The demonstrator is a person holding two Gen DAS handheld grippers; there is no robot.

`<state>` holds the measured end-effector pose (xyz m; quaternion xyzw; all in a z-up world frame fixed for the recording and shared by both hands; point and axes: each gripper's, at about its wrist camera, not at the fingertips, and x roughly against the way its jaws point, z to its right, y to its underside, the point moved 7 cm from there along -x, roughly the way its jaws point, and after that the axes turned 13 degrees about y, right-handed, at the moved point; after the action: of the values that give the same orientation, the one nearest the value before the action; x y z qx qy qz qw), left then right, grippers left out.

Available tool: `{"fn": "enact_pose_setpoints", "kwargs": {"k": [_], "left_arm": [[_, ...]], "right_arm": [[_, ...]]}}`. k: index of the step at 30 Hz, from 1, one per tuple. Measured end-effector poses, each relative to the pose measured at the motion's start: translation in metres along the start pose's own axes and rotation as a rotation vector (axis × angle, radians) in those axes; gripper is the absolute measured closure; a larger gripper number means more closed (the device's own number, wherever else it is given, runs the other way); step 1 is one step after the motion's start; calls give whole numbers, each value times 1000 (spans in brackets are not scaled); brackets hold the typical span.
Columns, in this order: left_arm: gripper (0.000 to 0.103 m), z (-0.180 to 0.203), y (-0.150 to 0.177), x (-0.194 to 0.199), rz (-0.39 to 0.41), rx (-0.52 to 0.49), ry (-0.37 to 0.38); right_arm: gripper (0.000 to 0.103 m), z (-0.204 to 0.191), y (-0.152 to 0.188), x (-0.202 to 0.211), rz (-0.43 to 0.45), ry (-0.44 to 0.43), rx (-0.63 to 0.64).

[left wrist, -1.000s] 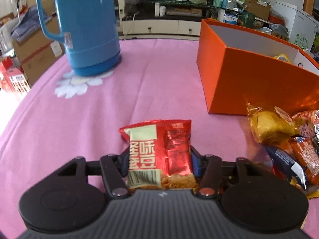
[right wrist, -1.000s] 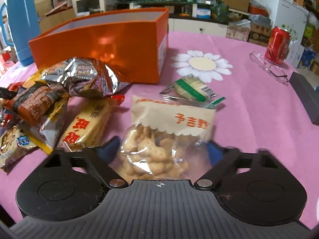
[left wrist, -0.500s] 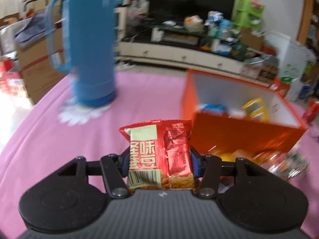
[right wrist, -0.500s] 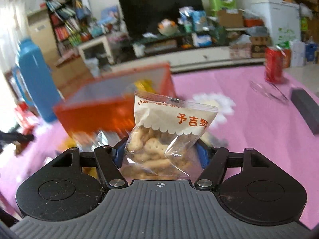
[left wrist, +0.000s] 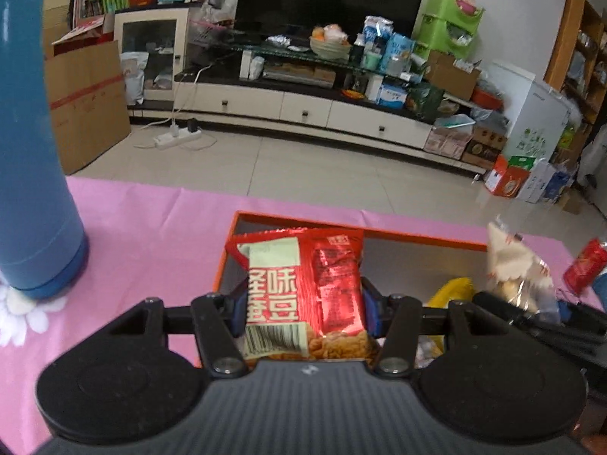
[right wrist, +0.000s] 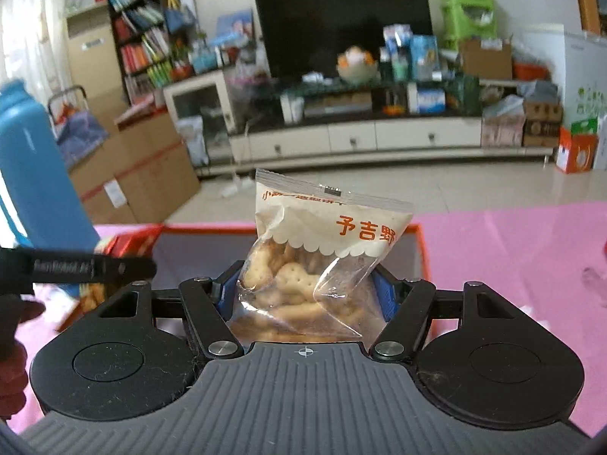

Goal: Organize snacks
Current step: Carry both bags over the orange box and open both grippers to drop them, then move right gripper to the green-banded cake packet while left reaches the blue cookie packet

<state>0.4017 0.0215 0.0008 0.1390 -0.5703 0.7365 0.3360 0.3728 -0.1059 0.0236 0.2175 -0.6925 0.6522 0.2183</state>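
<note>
Both grippers have risen from the worktop (left wrist: 151, 204) to above the orange box (left wrist: 303, 220). Left gripper (left wrist: 303, 303), jaws clamped on upright red bean packet (left wrist: 303, 284); right gripper (right wrist: 305, 295), jaws clamped on upright biscuit bag (right wrist: 322, 250).

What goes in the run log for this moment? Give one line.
left gripper: shut on red snack packet | right gripper: shut on biscuit bag | both over orange box
</note>
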Motion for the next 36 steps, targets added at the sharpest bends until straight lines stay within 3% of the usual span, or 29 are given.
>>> {"fn": "enact_pose_setpoints", "kwargs": {"k": [5, 6, 7, 9, 11, 16, 18, 25, 28, 36], "left_arm": [[49, 1, 6, -12, -5, -37, -46], [44, 3, 6, -12, -4, -54, -57], [31, 6, 6, -11, 0, -68, -58], [29, 10, 4, -5, 25, -79, -57], [27, 14, 2, -1, 40, -97, -48], [19, 15, -2, 6, 63, -91, -48], [12, 14, -1, 8, 71, -86, -54], [10, 17, 0, 15, 74, -104, -55], [4, 18, 2, 22, 80, -112, -57], [3, 26, 17, 74, 87, -129, -10]], "right_arm": [[54, -10, 12, -26, -20, 58, 51], [54, -11, 13, -26, -17, 66, 64], [53, -11, 13, -27, -22, 71, 67], [46, -10, 13, -28, -22, 85, 76], [24, -10, 11, -24, -5, 88, 71], [14, -6, 6, -3, 70, 96, 67], [14, -5, 6, -1, 75, 100, 62], [13, 1, 7, 8, 84, 101, 48], [13, 7, 8, 21, 111, 101, 51], [13, 26, 16, 70, 125, 56, 9]]}}
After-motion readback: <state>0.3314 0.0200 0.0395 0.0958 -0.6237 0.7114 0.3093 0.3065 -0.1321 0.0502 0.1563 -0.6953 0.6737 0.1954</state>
